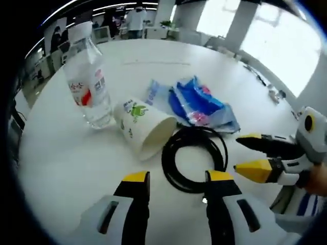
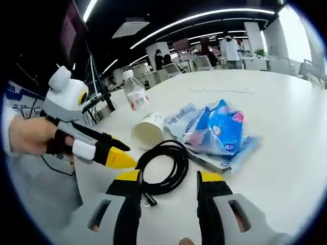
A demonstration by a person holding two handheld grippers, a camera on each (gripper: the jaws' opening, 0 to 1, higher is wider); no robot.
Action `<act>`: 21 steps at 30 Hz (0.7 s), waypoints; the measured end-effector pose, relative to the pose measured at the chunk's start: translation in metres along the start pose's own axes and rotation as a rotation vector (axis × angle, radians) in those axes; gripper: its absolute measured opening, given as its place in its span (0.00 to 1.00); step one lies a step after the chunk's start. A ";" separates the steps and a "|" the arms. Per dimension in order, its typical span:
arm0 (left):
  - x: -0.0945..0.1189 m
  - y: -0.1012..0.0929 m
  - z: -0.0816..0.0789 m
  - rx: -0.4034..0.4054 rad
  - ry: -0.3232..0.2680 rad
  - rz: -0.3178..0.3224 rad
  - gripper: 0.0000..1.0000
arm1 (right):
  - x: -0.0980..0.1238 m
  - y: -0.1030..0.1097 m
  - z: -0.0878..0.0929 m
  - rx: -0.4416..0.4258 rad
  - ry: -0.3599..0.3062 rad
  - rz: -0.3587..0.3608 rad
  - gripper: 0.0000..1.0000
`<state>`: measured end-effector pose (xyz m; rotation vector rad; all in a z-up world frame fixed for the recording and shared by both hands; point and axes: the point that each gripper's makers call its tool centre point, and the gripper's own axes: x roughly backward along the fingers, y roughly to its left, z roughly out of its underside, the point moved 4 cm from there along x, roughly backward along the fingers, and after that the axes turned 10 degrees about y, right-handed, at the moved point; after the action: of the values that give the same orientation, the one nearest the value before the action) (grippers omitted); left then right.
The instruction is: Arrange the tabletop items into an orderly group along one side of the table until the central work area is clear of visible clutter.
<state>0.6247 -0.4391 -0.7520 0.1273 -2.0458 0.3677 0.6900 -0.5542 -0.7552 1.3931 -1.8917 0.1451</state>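
Both claws, left claw and right claw, stand apart over the coiled black cable on the white bench; grasping it seems next, calling for closure on its near loop.

Your bench looked smooth, matt white. The bottle was clear, glossy plastic with a printed label. The cup was matt printed paper. The cable was black and rubbery, faintly shiny. The blue packets were crinkled, glossy plastic film. Your fingers were black plastic, tipped yellow.
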 end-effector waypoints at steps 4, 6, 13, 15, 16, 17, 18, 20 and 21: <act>-0.005 0.000 0.002 0.048 0.004 0.003 0.38 | -0.010 0.002 0.003 -0.008 0.020 0.009 0.37; -0.008 0.000 0.001 0.047 0.000 -0.001 0.38 | -0.013 0.002 0.004 -0.021 0.026 0.016 0.35; -0.019 0.002 0.002 0.111 0.023 0.000 0.35 | -0.021 -0.003 0.011 -0.071 0.060 0.038 0.26; -0.022 0.002 0.003 0.131 0.026 0.003 0.33 | -0.022 -0.003 0.014 -0.081 0.079 0.045 0.21; -0.021 0.002 0.001 0.124 0.008 -0.005 0.32 | -0.022 -0.003 0.015 -0.087 0.081 0.049 0.20; -0.021 0.002 0.002 0.126 0.019 -0.009 0.30 | -0.022 -0.003 0.015 -0.089 0.083 0.052 0.19; -0.022 0.002 0.002 0.114 0.018 -0.017 0.27 | -0.022 -0.003 0.016 -0.091 0.087 0.053 0.17; -0.023 0.002 0.000 0.114 0.017 -0.015 0.20 | -0.023 -0.004 0.017 -0.114 0.083 0.048 0.16; -0.023 0.002 0.001 0.118 0.021 -0.013 0.17 | -0.023 -0.005 0.017 -0.120 0.085 0.051 0.16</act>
<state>0.6350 -0.4390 -0.7729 0.2073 -2.0022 0.4797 0.6880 -0.5470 -0.7830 1.2404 -1.8355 0.1117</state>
